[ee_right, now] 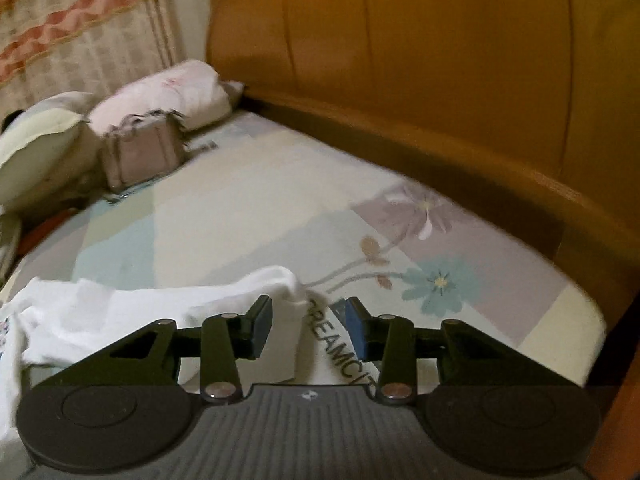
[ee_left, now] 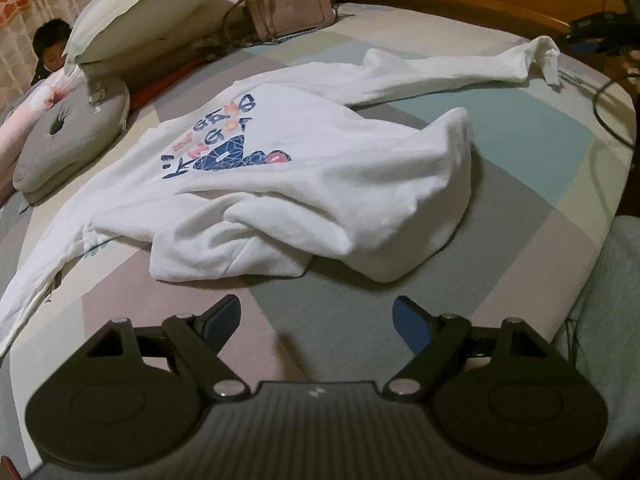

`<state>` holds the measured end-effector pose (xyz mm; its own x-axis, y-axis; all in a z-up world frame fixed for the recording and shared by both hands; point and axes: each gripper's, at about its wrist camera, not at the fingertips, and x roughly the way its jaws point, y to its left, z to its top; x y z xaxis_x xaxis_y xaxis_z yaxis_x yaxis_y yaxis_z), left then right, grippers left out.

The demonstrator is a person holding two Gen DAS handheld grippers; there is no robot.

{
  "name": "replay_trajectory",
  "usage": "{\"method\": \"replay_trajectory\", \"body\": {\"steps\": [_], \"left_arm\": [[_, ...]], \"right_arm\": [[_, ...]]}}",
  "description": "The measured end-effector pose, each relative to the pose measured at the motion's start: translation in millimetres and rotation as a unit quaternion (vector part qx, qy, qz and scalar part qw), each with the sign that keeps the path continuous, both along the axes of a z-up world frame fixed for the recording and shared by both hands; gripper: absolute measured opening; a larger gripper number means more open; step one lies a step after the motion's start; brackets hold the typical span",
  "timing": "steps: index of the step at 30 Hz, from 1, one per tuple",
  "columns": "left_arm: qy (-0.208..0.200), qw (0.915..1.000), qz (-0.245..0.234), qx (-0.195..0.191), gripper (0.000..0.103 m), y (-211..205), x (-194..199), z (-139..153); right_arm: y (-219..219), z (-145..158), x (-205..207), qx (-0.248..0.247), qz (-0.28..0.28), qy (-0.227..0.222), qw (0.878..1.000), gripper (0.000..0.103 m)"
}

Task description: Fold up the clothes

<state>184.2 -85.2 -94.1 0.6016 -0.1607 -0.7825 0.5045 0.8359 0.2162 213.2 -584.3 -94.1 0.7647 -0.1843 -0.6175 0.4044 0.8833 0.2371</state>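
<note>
White sweatshirt (ee_left: 280,184) lies crumpled on the bed (ee_left: 520,140) — my left gripper (ee_left: 316,320) wide open near it, my right gripper (ee_right: 308,326) part-open around its cuff (ee_right: 292,320).

Cut-off and blurred parts

White printed sweatshirt's (ee_left: 280,168) near-left sleeve leaves the left edge; far pinkish-grey leather handbag (ee_right: 138,154) looks blurred.

Each tool (ee_left: 316,322) is matte black with blue pads (ee_right: 354,328), silver rivets and ribbed grey housing.
</note>
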Motion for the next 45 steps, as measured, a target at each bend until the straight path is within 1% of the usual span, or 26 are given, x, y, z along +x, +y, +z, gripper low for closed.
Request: {"method": "replay_trajectory", "body": {"steps": [3,6,8,12,13,15,16,17,20,25,28,29,31,33,34,35,37,40,42,45], "left_arm": [[0.004,1.0000,-0.004,0.002,0.083,-8,0,2],[0.012,0.9998,-0.013,-0.002,0.083,-17,1,4],[0.017,0.9995,-0.027,-0.004,0.083,-24,-1,6],[0.019,0.9984,-0.053,-0.008,0.083,-39,-5,11],[0.017,0.9983,-0.056,-0.008,0.083,-42,-5,12],[0.014,0.9980,-0.062,-0.008,0.084,-49,-5,14],[0.013,0.9978,-0.065,-0.009,0.084,-52,-5,14],[0.013,0.9976,-0.067,-0.008,0.084,-54,-5,15],[0.010,0.9976,-0.068,-0.004,0.084,-58,-4,15],[0.006,0.9977,-0.067,-0.008,0.084,-56,-3,17],[0.004,0.9980,-0.063,-0.011,0.084,-52,-3,18],[0.002,0.9980,-0.062,-0.013,0.084,-51,-3,19],[-0.001,0.9981,-0.060,-0.017,0.084,-47,-4,20],[-0.003,0.9982,-0.056,-0.021,0.084,-42,-5,21],[-0.004,0.9984,-0.053,-0.023,0.084,-38,-4,22],[-0.006,0.9985,-0.049,-0.024,0.084,-34,-4,22],[-0.008,0.9987,-0.042,-0.028,0.084,-27,-3,23],[-0.011,0.9988,-0.029,-0.037,0.084,-10,-1,26],[-0.013,0.9988,-0.019,-0.043,0.084,2,1,27],[-0.018,0.9987,-0.006,-0.047,0.084,20,6,28]], "right_arm": [[3,-20,16,0.011,0.016,0.015,1.000,0.045],[14,-34,29,0.002,0.034,0.027,0.999,0.049],[23,-37,30,-0.015,0.043,0.027,0.999,0.057],[29,-36,30,-0.029,0.051,0.026,0.998,0.058],[31,-36,29,-0.032,0.051,0.026,0.998,0.057],[33,-35,29,-0.034,0.059,0.021,0.997,0.040],[34,-35,28,-0.033,0.065,0.019,0.997,0.024],[35,-35,28,-0.033,0.069,0.019,0.997,0.019],[35,-28,28,-0.052,0.079,0.026,0.995,0.013],[19,-10,21,-0.111,0.066,0.047,0.990,0.011],[4,-2,19,-0.153,0.039,0.076,0.984,0.011],[-1,1,19,-0.164,0.030,0.090,0.982,0.012],[4,9,18,-0.178,0.030,0.087,0.980,0.013],[9,18,17,-0.191,0.031,0.083,0.978,0.017],[12,22,17,-0.197,0.031,0.081,0.977,0.021],[15,26,17,-0.203,0.032,0.079,0.975,0.023],[27,36,22,-0.190,0.057,0.060,0.978,0.024],[55,47,38,-0.135,0.124,0.028,0.983,0.026],[79,51,57,-0.100,0.174,0.013,0.980,0.028],[120,51,96,-0.064,0.242,0.005,0.968,0.030]]}}
